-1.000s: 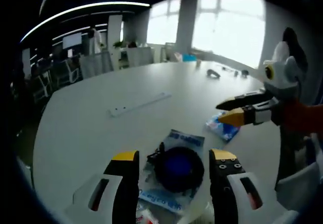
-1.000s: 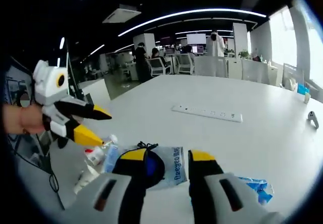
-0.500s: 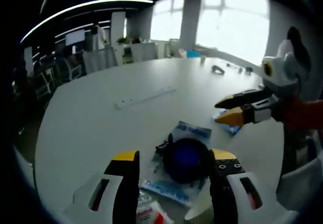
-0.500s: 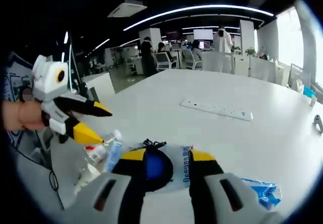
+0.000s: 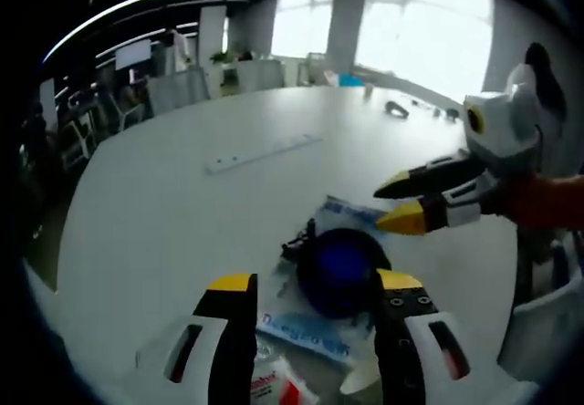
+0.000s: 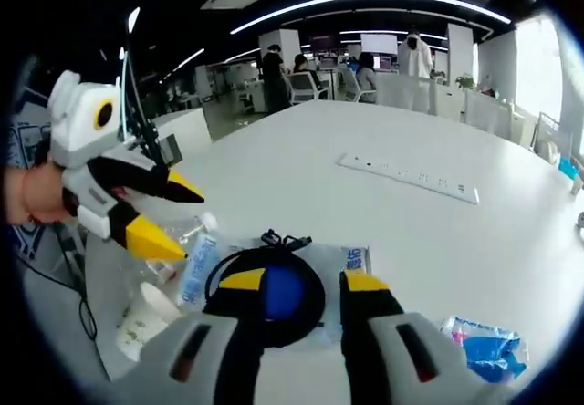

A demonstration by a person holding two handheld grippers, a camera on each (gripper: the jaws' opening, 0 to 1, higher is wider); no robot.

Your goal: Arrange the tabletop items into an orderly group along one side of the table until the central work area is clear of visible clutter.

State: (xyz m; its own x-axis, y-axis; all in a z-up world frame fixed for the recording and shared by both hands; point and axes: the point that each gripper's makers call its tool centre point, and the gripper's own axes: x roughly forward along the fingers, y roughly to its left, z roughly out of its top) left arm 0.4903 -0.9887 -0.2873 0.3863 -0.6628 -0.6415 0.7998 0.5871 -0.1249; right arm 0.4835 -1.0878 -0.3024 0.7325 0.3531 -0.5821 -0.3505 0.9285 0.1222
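My left claw (image 5: 308, 288) hangs with jaws apart over the black-and-blue round pouch (image 5: 339, 270) at 12 o'clock. My right claw (image 6: 303, 286), also apart, straddles it too. Packet (image 6: 479, 341) at 4 o'clock, power strip (image 6: 408, 178) beyond on the desk (image 6: 292, 186).

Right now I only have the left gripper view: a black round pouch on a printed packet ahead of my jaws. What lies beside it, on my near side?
Observer: In the right gripper view, a clear plastic bottle with a blue label lies close beside the black round pouch, on the side toward the left gripper.
Operator: Anything past the bottle?
Observer: A white paper cup with green print sits by the table edge.
Operator: And on the pouch's other side?
Observer: A crumpled blue packet lies on the table, apart from the pouch, beyond the right gripper.
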